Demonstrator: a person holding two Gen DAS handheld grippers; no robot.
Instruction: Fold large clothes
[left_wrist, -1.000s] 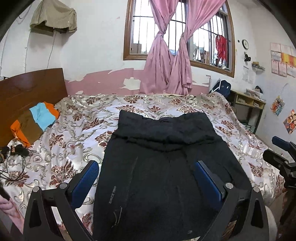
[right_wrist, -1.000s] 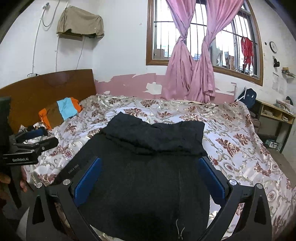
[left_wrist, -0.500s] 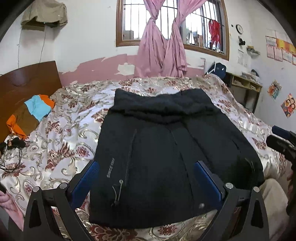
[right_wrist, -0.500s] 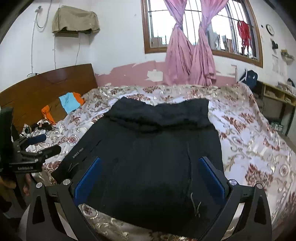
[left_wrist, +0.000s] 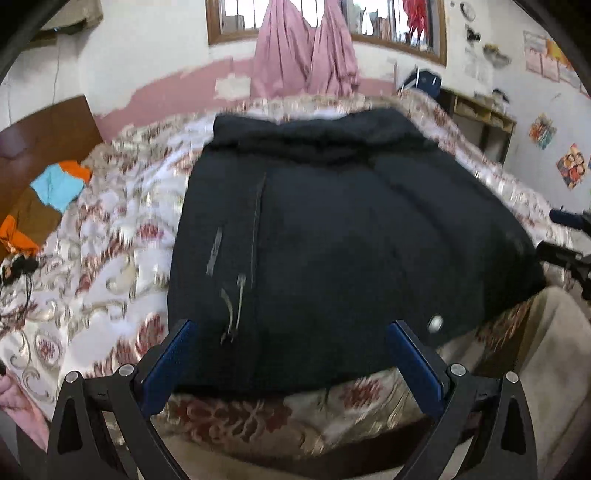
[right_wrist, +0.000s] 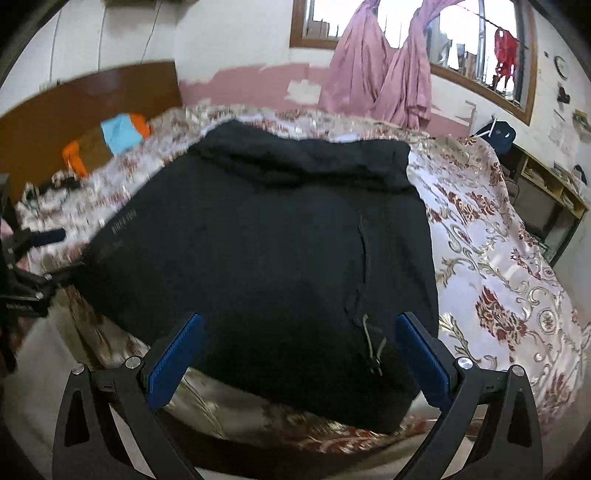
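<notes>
A large black garment (left_wrist: 332, 236) lies flat on the bed, its far end folded over into a thick band; it also shows in the right wrist view (right_wrist: 273, 251). A drawstring (left_wrist: 232, 310) hangs at its near hem. My left gripper (left_wrist: 291, 358) is open and empty, just short of the near hem, above the bed edge. My right gripper (right_wrist: 299, 354) is open and empty over the near hem, close to a drawstring (right_wrist: 373, 350). The right gripper also shows at the right edge of the left wrist view (left_wrist: 569, 251), and the left gripper at the left edge of the right wrist view (right_wrist: 26, 273).
The bed has a floral satin cover (left_wrist: 103, 266) and a wooden headboard (right_wrist: 85, 99). Folded orange, brown and blue clothes (left_wrist: 40, 206) and a black cable (left_wrist: 14, 266) lie near the headboard. A shelf (right_wrist: 546, 199) stands right of the bed, under a window with pink curtains (left_wrist: 303, 55).
Both grippers have pulled back toward the near bed edge and tilted down, so the garment's near hem and the bed edge now show between the fingers. The garment has not moved.
</notes>
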